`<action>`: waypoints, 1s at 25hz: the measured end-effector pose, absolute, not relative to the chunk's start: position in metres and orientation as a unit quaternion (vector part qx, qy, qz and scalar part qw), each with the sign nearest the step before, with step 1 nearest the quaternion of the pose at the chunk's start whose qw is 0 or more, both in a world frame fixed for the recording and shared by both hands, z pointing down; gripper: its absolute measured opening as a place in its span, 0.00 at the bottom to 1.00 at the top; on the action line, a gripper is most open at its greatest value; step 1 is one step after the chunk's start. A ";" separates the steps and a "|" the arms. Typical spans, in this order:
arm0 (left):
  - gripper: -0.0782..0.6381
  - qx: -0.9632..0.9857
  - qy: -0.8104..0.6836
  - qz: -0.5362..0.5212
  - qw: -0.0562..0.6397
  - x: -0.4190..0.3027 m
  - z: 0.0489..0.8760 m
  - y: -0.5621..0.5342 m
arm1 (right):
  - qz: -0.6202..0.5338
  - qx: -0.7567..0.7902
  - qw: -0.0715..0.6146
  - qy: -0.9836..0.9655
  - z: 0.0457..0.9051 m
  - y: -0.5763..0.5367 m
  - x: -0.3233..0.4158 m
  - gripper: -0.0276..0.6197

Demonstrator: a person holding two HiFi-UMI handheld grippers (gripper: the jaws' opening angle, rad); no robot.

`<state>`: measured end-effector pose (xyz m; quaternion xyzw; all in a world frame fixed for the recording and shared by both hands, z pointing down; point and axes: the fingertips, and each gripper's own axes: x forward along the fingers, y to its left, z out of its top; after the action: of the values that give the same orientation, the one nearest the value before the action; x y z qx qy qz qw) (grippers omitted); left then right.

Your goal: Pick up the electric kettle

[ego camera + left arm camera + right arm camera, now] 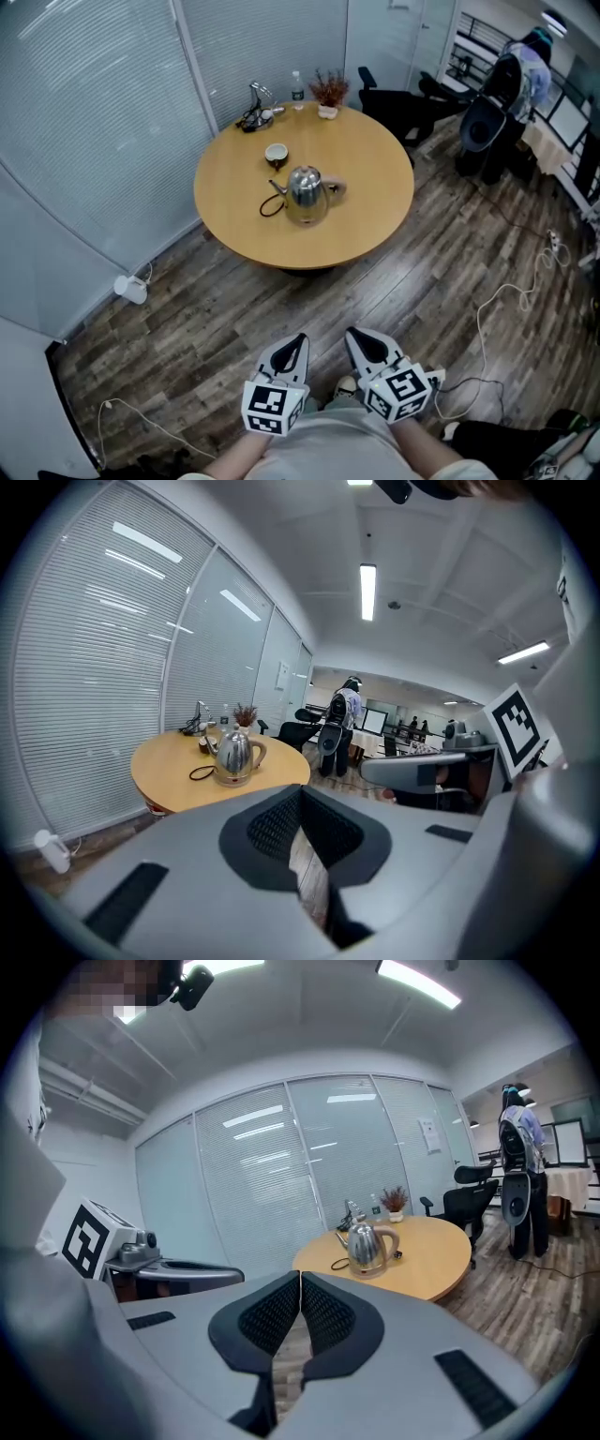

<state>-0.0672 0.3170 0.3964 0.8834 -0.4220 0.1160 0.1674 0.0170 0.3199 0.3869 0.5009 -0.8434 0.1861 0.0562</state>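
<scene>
Closest in, the person holds both tools side by side over the wood floor (394, 281), well short of the table. The left gripper (301, 337) has its jaws pressed together at the tips with nothing between them. Only a sliver of floor shows lower down between the pads. The right gripper (351, 332) is likewise closed and empty, its ribbed pads meeting along their front edge. Both point towards the table, tilted slightly down.

A white cable (497, 309) snakes over the floor to the right, and a small white device (131, 289) sits at the foot of the glass wall on the left.

Farther out stands the round wooden table (244, 239). The electric kettle (306, 190) stands upright on its base near the table's middle, a little towards the near edge, well apart from both grippers. A black cord loop (272, 205) lies just beside its left side. Beyond it, towards the far edge, sits a small cup (276, 154).

Along the far edge are a dark tangle of small items (255, 116), a water bottle (297, 86) and a potted plant (328, 92). Behind the table is a black office chair (394, 103), and at the far right a person (525, 70) stands.
</scene>
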 end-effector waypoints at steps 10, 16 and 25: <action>0.11 0.893 -0.406 0.113 0.159 -0.111 0.397 0.307 | 0.170 0.541 0.041 -0.823 0.377 0.312 -0.002 0.09; 0.11 0.893 -0.402 0.111 0.168 -0.117 0.403 0.292 | 0.188 0.541 0.041 -0.819 0.390 0.299 -0.006 0.09; 0.11 0.886 -0.415 0.109 0.174 -0.103 0.414 0.219 | 0.195 0.536 0.039 -0.820 0.406 0.226 0.009 0.09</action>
<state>-0.1028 0.2187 0.4143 0.8864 -0.4148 0.1090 0.1743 0.0091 0.2256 0.4060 0.5364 -0.8201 0.1954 0.0389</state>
